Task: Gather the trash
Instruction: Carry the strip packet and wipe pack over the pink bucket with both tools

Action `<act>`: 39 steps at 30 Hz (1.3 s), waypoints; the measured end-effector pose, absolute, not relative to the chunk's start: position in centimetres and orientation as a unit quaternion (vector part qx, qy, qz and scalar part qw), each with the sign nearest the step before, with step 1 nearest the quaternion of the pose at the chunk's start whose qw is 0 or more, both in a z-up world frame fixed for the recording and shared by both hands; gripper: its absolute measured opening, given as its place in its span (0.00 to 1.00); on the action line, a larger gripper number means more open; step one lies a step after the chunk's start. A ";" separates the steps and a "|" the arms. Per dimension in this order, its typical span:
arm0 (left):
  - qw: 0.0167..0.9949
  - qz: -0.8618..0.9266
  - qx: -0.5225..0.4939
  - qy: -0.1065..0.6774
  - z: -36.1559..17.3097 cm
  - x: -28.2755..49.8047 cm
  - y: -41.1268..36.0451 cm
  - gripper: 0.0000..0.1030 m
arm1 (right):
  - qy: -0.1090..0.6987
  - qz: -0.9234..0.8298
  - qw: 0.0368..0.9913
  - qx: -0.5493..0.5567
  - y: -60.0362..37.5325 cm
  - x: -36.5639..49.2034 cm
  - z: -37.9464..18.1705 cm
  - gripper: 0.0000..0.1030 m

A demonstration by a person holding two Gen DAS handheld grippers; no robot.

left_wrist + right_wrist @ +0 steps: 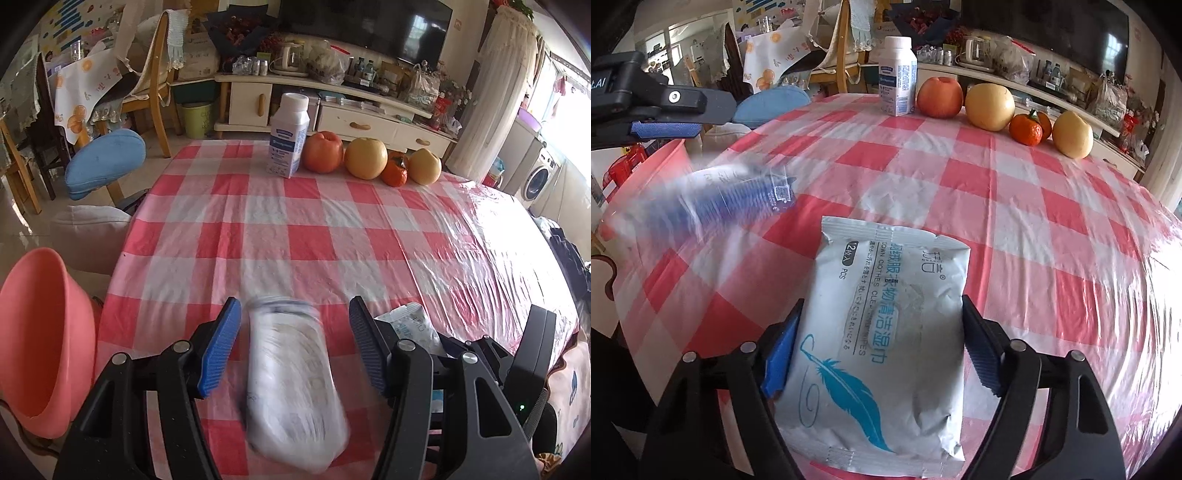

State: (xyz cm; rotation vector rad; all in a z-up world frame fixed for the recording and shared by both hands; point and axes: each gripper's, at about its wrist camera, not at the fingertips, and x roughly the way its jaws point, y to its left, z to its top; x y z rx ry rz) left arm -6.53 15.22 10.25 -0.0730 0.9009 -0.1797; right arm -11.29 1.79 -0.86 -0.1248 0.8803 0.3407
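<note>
My left gripper (pixel 293 343) is open. A blurred white and blue packet (pixel 291 384) is between its fingers, apart from both pads, in motion. It shows as a blue-white streak (pixel 713 199) in the right wrist view, below the left gripper's finger (pixel 665 129) and beside the pink basin (pixel 639 173). My right gripper (pixel 879 354) is shut on a white wet-wipes pack (pixel 882 339) with a blue feather print, held over the checked tablecloth (pixel 1015 229). That pack's end peeks out at the right in the left wrist view (pixel 410 325).
A pink basin (pixel 40 347) sits off the table's left edge. A white milk carton (pixel 290 136), an apple (pixel 323 151), two pears (pixel 365 157) and a tangerine (pixel 395 171) line the far edge. Chairs and a TV cabinet stand beyond.
</note>
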 end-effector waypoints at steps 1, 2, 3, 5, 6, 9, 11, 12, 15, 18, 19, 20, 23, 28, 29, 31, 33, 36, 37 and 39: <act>0.896 -0.087 -0.036 0.434 10.3 -6.6 15.3 0.60 | 0.422 0.165 0.889 -0.059 1.8 -11.3 -0.8 0.76; 0.897 -0.087 -0.037 0.432 10.4 -6.7 15.5 0.60 | 0.421 0.166 0.890 -0.058 1.8 -11.3 -0.8 0.75; 0.897 -0.088 -0.038 0.432 10.4 -6.7 15.7 0.60 | 0.420 0.166 0.890 -0.059 1.8 -11.4 -0.8 0.75; 0.896 -0.087 -0.041 0.434 10.3 -6.8 16.1 0.60 | 0.418 0.166 0.891 -0.062 2.0 -11.4 -0.8 0.75; 0.895 -0.087 -0.044 0.435 10.2 -6.8 16.3 0.60 | 0.417 0.166 0.892 -0.062 2.0 -11.5 -0.7 0.75; 0.886 -0.095 -0.053 0.451 9.4 -6.8 16.9 0.60 | 0.413 0.163 0.894 -0.061 2.0 -11.6 -0.5 0.75; 0.878 -0.101 -0.043 0.465 8.4 -6.8 16.6 0.68 | 0.409 0.162 0.896 -0.060 1.9 -11.8 -0.3 0.75; 0.874 -0.106 -0.035 0.473 7.9 -6.9 16.3 0.69 | 0.408 0.162 0.897 -0.060 1.8 -11.8 -0.2 0.75; 0.861 -0.123 -0.014 0.493 6.4 -7.3 15.1 0.74 | 0.404 0.162 0.898 -0.058 1.7 -11.9 0.1 0.75; 0.851 -0.127 0.017 0.509 4.8 -7.6 13.7 0.76 | 0.401 0.161 0.900 -0.054 1.4 -11.8 0.4 0.75; 0.848 -0.126 0.025 0.514 4.4 -7.6 13.4 0.76 | 0.400 0.160 0.901 -0.053 1.3 -11.8 0.5 0.75; 0.846 -0.123 0.034 0.517 3.8 -7.6 13.1 0.76 | 0.400 0.160 0.901 -0.052 1.2 -11.8 0.5 0.75; 0.842 -0.116 0.049 0.525 2.6 -7.3 12.6 0.63 | 0.400 0.158 0.902 -0.049 0.9 -11.8 0.6 0.75; 0.841 -0.117 0.043 0.527 2.1 -7.1 12.5 0.56 | 0.396 0.159 0.903 -0.043 0.6 -12.0 1.0 0.75; 0.842 -0.117 0.037 0.525 2.1 -7.1 12.7 0.56 | 0.395 0.160 0.904 -0.042 0.6 -12.1 1.1 0.75; 0.847 -0.115 0.025 0.518 2.6 -7.0 13.2 0.56 | 0.395 0.161 0.904 -0.041 0.7 -12.2 1.3 0.75; 0.852 -0.114 0.012 0.510 3.4 -7.0 13.8 0.56 | 0.395 0.162 0.904 -0.042 0.8 -12.3 1.4 0.75; 0.861 -0.108 0.003 0.497 4.5 -7.1 14.7 0.56 | 0.397 0.164 0.902 -0.040 1.1 -12.4 1.6 0.75; 0.864 -0.105 0.001 0.492 5.0 -7.1 15.1 0.56 | 0.397 0.166 0.902 -0.039 1.3 -12.5 1.7 0.75; 0.870 -0.100 -0.003 0.483 5.8 -7.2 15.8 0.56 | 0.395 0.166 0.903 -0.042 1.7 -12.5 1.9 0.75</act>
